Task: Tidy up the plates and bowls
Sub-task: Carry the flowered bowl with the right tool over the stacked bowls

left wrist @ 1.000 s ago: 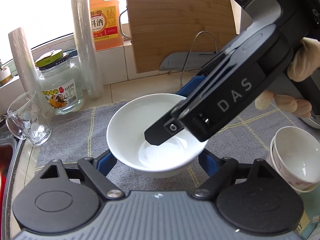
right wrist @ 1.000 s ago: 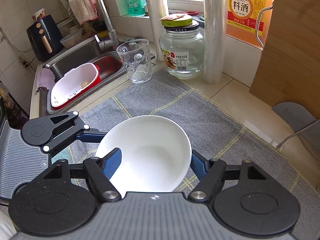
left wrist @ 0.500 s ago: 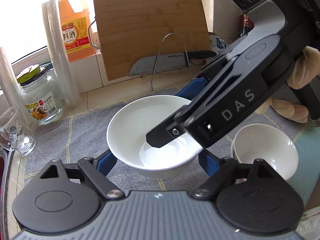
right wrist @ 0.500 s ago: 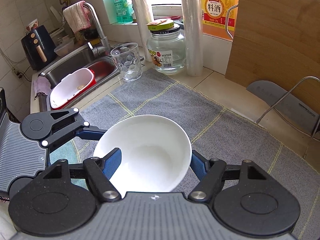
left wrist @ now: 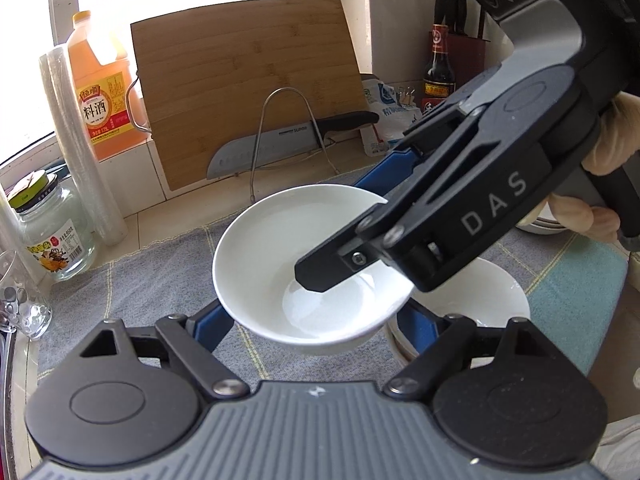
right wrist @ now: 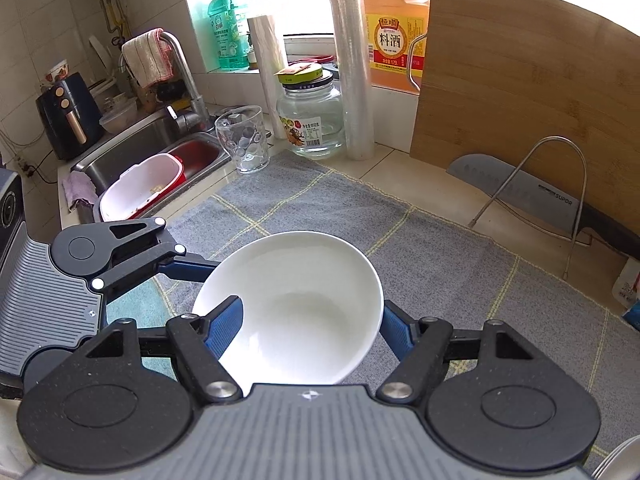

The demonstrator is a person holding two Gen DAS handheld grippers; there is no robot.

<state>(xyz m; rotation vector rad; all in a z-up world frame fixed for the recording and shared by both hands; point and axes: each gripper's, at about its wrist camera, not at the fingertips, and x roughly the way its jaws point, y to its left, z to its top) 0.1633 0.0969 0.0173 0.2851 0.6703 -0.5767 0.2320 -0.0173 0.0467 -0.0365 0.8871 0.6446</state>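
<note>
A white bowl (left wrist: 280, 256) hangs above the grey cloth, held by both grippers. My left gripper (left wrist: 316, 320) has its blue fingers (left wrist: 212, 324) clamped on the bowl's two sides. My right gripper (right wrist: 308, 320) is shut on the same bowl (right wrist: 304, 304), one finger (right wrist: 224, 324) inside the rim and one outside. The right gripper's body (left wrist: 472, 216) crosses the left wrist view with a fingertip inside the bowl. A stack of white bowls (left wrist: 480, 300) sits on the cloth just below and right of the held bowl.
A wooden cutting board (left wrist: 248, 92) leans at the back with a knife (left wrist: 280, 144) on a wire rack. A yellow bottle (left wrist: 100, 96), glass jar (right wrist: 312, 120), film rolls, a glass cup (right wrist: 244, 140) and the sink (right wrist: 152, 152) lie to the left.
Both grippers have carried the bowl to the right over the cloth. The stack of white bowls now lies just under the held bowl's right edge.
</note>
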